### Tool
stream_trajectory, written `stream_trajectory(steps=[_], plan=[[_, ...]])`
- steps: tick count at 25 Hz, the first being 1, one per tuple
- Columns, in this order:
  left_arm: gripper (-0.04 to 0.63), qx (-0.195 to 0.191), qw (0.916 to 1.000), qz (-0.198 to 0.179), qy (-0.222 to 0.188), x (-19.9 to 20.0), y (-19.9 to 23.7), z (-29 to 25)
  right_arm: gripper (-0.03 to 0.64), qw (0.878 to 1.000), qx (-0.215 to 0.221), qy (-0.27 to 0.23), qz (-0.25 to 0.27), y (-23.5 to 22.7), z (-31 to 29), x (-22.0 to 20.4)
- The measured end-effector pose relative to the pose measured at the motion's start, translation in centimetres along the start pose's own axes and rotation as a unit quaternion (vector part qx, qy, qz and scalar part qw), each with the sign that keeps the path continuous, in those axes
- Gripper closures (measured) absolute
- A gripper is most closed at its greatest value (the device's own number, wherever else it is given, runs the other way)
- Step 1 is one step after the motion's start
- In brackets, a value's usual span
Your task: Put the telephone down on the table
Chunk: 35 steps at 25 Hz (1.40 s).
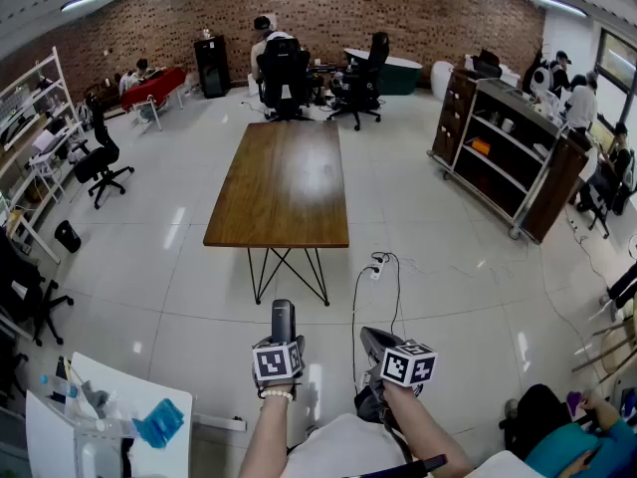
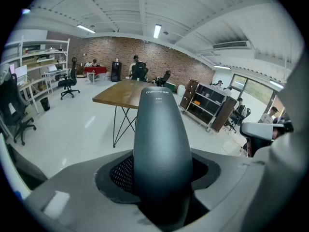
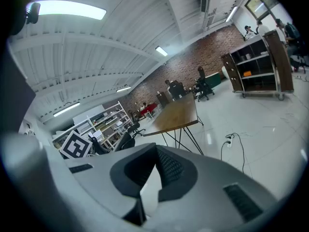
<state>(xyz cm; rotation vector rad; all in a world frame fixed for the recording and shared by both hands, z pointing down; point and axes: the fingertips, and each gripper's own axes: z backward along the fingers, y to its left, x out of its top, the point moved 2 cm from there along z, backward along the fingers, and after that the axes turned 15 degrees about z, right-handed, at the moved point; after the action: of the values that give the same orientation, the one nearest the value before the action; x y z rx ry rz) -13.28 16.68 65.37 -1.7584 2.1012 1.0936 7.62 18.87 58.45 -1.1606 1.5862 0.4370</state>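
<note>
In the left gripper view a dark grey telephone handset stands upright between the jaws of my left gripper, which is shut on its lower part. The head view shows the same handset sticking up from the left gripper, low in the picture and well short of the long wooden table. My right gripper hovers beside it on the right. Its jaws stand a narrow gap apart with nothing between them, and pale floor shows through the gap.
A power strip with a cable lies on the floor near the table's front legs. A shelving unit stands at the right, office chairs at the left and back. A white desk with a blue cloth sits at the lower left.
</note>
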Motion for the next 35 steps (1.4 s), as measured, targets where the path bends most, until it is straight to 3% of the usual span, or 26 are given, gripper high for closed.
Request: stream_trajectory(steps=[12, 25, 35], plan=[[0.319, 0.003, 1.0, 0.004, 0.004, 2.6, -1.8, -2.9, 0.606, 1.0, 0.007, -0.002, -0.014, -3.5, -2.4, 2.4], [0.319, 0.03, 0.9994, 0.017, -0.007, 8.6, -4.8, -7.0, 0.606, 0.999, 0.045, -0.004, -0.005, -9.1, -7.3, 7.9], [0.319, 0.055, 0.9977, 0.035, -0.018, 10.9, -8.2, -10.5, 0.606, 0.997, 0.075, 0.0, -0.01, -15.3, -9.3, 10.2]])
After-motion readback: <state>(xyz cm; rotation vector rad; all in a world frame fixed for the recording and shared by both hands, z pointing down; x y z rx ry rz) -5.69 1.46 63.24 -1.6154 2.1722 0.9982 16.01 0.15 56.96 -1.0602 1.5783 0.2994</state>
